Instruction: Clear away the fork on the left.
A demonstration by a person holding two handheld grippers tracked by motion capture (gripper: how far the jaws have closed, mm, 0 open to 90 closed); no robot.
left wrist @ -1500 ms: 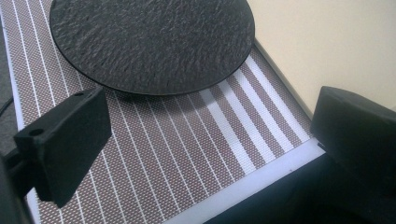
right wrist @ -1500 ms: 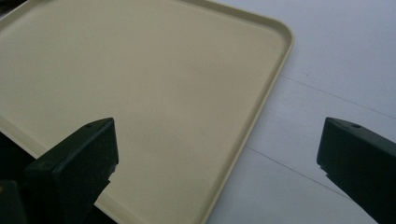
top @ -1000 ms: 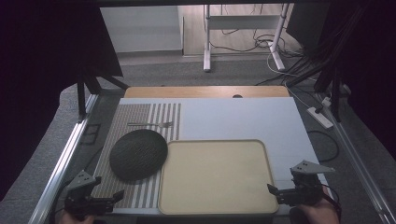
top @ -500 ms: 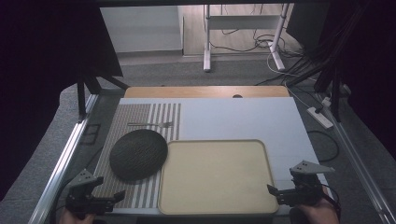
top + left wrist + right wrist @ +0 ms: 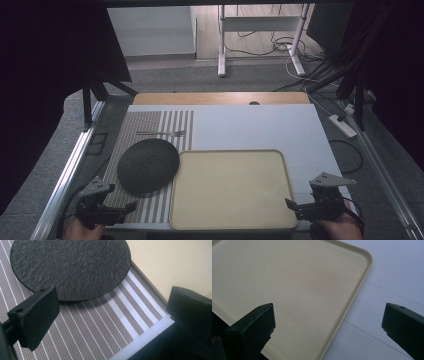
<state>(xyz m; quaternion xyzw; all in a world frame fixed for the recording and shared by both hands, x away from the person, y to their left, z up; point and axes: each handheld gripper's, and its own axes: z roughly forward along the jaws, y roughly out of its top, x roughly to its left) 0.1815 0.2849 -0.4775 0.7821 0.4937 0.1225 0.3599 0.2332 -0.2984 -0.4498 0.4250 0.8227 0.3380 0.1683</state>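
The round black slate plate [image 5: 148,165] has a rough, matte surface. It lies flat on the striped placemat [image 5: 150,125], its edge just beside the beige tray [image 5: 230,220]. Left tongs [image 5: 131,206] and right tongs [image 5: 291,205] are both spread and hold nothing.

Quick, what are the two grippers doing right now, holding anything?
Left gripper: open, holding nothing, above the striped mat near the black plate.
Right gripper: open, holding nothing, over the tray corner.
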